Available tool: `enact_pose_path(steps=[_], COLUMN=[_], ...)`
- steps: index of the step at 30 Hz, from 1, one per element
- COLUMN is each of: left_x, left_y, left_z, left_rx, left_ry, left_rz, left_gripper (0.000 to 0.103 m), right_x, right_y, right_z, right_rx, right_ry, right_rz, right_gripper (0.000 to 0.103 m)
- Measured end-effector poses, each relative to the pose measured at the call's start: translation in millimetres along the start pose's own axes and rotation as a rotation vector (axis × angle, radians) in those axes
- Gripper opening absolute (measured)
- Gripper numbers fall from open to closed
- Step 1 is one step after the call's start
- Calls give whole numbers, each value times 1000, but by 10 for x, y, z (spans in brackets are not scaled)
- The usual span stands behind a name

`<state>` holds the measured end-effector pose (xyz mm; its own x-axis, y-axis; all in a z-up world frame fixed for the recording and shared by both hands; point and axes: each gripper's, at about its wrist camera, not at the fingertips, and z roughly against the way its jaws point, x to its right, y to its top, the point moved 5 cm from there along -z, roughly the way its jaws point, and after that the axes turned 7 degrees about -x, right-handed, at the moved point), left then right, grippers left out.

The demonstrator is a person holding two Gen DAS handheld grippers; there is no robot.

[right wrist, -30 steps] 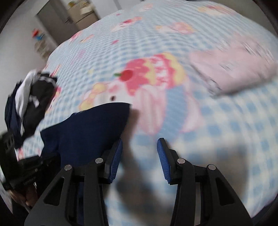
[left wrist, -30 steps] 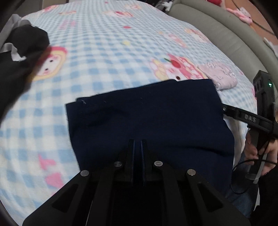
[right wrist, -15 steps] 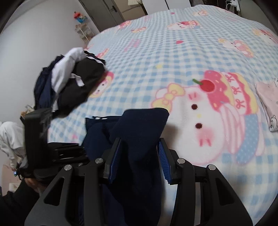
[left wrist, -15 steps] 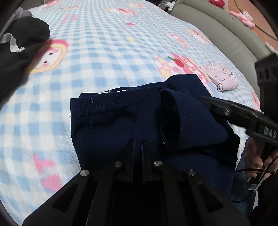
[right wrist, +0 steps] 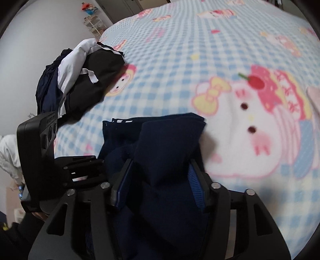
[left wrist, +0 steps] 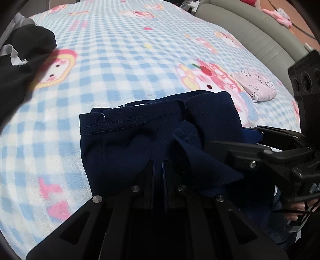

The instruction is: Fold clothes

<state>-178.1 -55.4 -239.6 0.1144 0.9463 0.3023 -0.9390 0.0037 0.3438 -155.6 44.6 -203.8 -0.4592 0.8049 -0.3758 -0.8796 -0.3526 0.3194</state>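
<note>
Left tongs (left wrist: 158, 163) pinching navy garment (left wrist: 130, 144), right tongs (right wrist: 160, 176) spread around its bunched fold

Bed and room around the work

A fleecy blanket (left wrist: 130, 60) in blue-and-white check covers the bed, printed with pink cartoon figures; the largest print (right wrist: 258, 84), a white face with a yellow bow and a red cherry, lies toward the right side. Along the far edge runs a padded grey bed surround (left wrist: 250, 38), with a pink plush toy (left wrist: 280, 14) resting on top of it. In the right wrist view, a pale wall (right wrist: 40, 40) stands beyond the bed, and a small wire shelf rack (right wrist: 94, 24) stands against it.
</note>
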Motion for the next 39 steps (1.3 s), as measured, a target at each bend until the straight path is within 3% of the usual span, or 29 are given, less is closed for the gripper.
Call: enact_pose_path(steps=[4, 6, 12, 24, 26, 29, 32, 35, 39], left_x=[34, 51, 39, 66, 76, 96, 146, 128, 70], left_y=[7, 11, 29, 74, 82, 102, 113, 120, 134], left_z=[-31, -47, -74, -143, -138, -64, 23, -28, -121], left_rx=[0, 0, -4, -17, -13, 9, 45, 31, -1], left_ry=[4, 6, 0, -12, -17, -25, -11, -21, -52], left_rz=[-1, -2, 6, 19, 23, 24, -2, 13, 47], left_gripper=[8, 8, 8, 7, 8, 8, 11, 11, 11], right_x=[-55, -9, 143, 1165, 1241, 1182, 947, 828, 1049], right_y=[43, 70, -10, -4, -11, -59, -71, -83, -45], right_z=[-113, -177, -83, 656, 860, 1134, 1068, 833, 553], right_rx=[-22, -20, -28, 106, 172, 253, 202, 146, 109], right_ry=[-34, -155, -259, -553, -464, -229, -93, -173, -262], right_rz=[25, 43, 77, -89, -152, -211, -125, -55, -100], right_gripper=[70, 63, 30, 21, 21, 30, 31, 31, 31])
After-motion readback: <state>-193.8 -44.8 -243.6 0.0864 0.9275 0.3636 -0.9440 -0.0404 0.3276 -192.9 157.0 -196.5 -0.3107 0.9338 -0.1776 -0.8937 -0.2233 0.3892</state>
